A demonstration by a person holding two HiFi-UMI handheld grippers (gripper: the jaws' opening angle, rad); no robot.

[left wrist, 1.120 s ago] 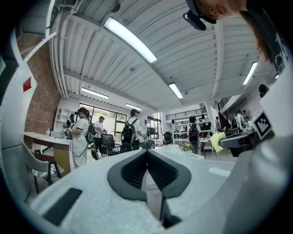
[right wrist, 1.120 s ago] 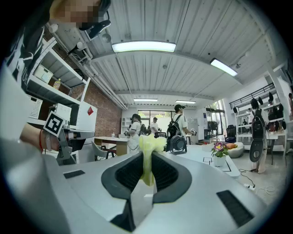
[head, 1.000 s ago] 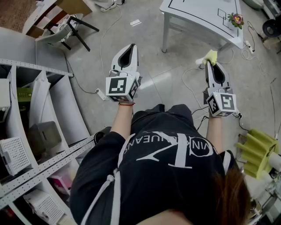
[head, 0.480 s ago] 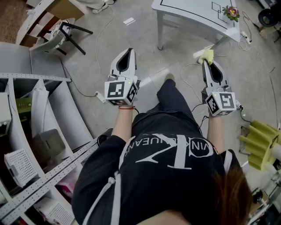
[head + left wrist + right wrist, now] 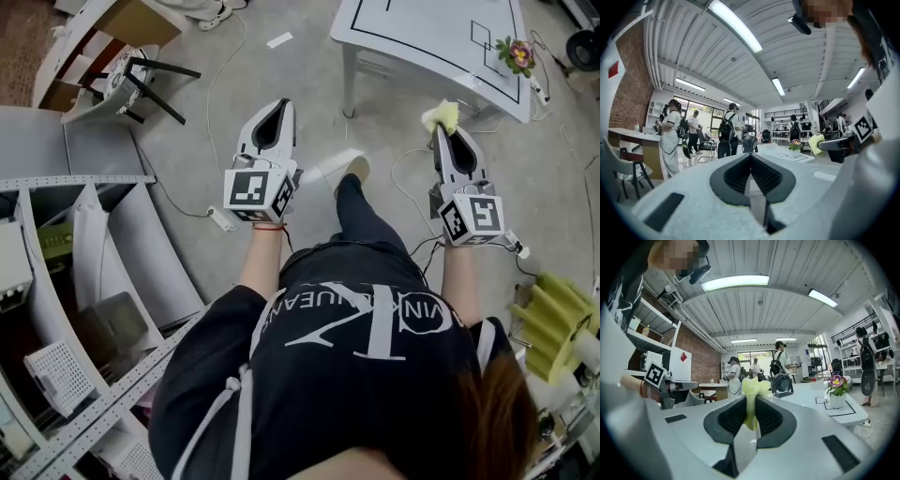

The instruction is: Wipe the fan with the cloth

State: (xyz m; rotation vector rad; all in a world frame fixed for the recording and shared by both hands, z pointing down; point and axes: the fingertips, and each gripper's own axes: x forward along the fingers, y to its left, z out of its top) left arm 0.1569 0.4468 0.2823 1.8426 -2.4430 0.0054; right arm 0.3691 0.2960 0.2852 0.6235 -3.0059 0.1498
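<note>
Ahead, the pot [image 5: 837,400] holds a flower [image 5: 836,380]; the right gripper [image 5: 750,404] clamps the cloth [image 5: 752,385].

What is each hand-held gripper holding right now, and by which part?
The right hand-held gripper pinches the yellow cloth by one end; the left hand-held gripper is shut, empty.

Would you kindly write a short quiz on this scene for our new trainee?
1. True or false: the left gripper holds the yellow cloth.
2. What stands on the white table with the fan? A. a potted flower B. a kettle C. a laptop
3. Fill in: the right gripper has its jaws shut on the ____.
Key: 1 false; 2 A; 3 cloth.
</note>
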